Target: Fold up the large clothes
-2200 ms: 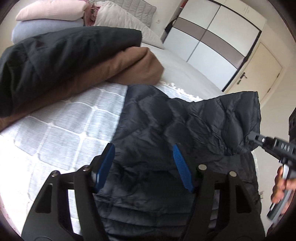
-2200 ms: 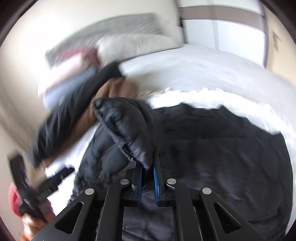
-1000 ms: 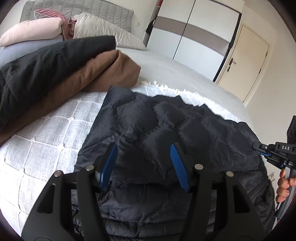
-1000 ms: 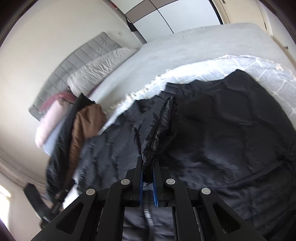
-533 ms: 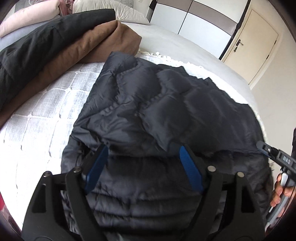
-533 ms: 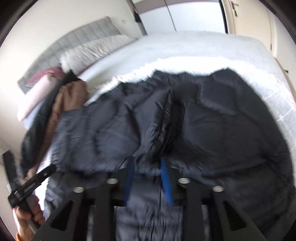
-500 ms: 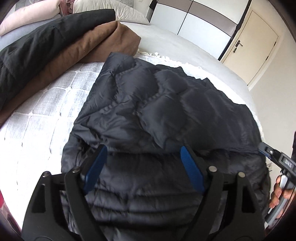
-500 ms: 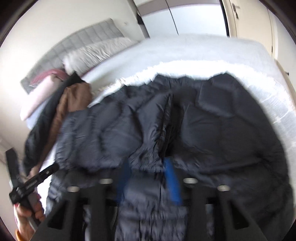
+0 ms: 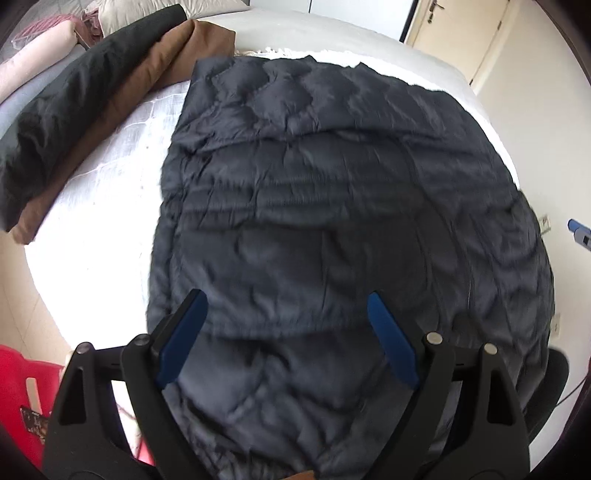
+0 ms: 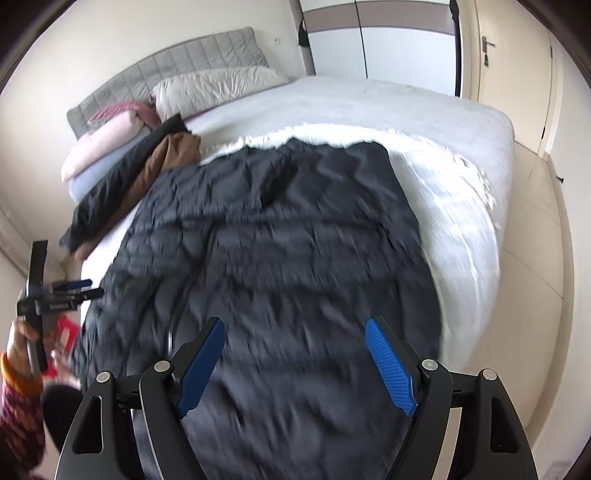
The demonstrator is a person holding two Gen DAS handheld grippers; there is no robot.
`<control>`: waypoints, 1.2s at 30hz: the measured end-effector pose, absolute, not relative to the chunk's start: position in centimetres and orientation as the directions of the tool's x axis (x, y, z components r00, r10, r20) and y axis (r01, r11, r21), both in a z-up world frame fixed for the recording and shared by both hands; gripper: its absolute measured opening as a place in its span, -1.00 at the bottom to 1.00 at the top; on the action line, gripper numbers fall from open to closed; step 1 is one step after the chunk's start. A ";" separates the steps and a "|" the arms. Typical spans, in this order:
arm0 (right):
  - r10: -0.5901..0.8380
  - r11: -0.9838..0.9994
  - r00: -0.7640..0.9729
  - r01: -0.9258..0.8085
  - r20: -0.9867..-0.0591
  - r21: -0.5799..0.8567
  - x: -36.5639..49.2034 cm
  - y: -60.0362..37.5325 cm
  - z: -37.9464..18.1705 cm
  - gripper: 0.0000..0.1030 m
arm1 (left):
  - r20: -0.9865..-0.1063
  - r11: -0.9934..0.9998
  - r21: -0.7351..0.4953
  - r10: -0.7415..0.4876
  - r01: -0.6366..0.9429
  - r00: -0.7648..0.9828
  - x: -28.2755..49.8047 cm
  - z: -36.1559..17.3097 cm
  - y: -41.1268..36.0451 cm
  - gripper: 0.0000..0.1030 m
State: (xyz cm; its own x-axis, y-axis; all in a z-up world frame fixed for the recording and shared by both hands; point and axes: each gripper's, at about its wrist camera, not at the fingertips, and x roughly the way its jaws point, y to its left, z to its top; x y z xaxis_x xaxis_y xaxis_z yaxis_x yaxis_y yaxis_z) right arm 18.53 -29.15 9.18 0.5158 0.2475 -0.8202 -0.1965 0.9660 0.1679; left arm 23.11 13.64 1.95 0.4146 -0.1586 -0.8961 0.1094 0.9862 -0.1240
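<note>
- Across the near end of a wide bed (image 10: 424, 110) with a pale grey cover lies a white quilted throw (image 10: 454, 206), and on it the dark puffer jacket (image 10: 280, 236) is spread flat, its near end hanging over the mattress edge.
- Behind the bed stand a grey padded headboard (image 10: 177, 66), white wardrobe doors (image 10: 388, 44) with a taupe band, and a cream door (image 9: 461, 33).
- Beside the jacket a folded black garment (image 9: 81, 99) rests on a folded brown one (image 9: 147, 77), the brown corner touching the jacket.
- A second ago the right gripper (image 10: 295, 362) pinched a raised jacket fold; now that fold lies down, and its jaws, just opened, stand wide with nothing between the pads.
- Left gripper (image 9: 288, 339) has likewise been opening; it hovers spread above the jacket's near end, clamping nothing.
- Jacket fabric is matte, crinkled, stitched in puffy horizontal bands near the camera and rounded cells farther off.
- Blue ribbed pads (image 10: 388, 365) line black fingers.
</note>
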 end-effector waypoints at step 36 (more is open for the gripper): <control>0.561 0.771 0.305 0.146 -0.769 0.620 11.6 -43.0 -6.1 0.54 | -0.821 0.831 -0.556 -0.546 -0.015 0.166 12.3 -4.4 21.4 0.38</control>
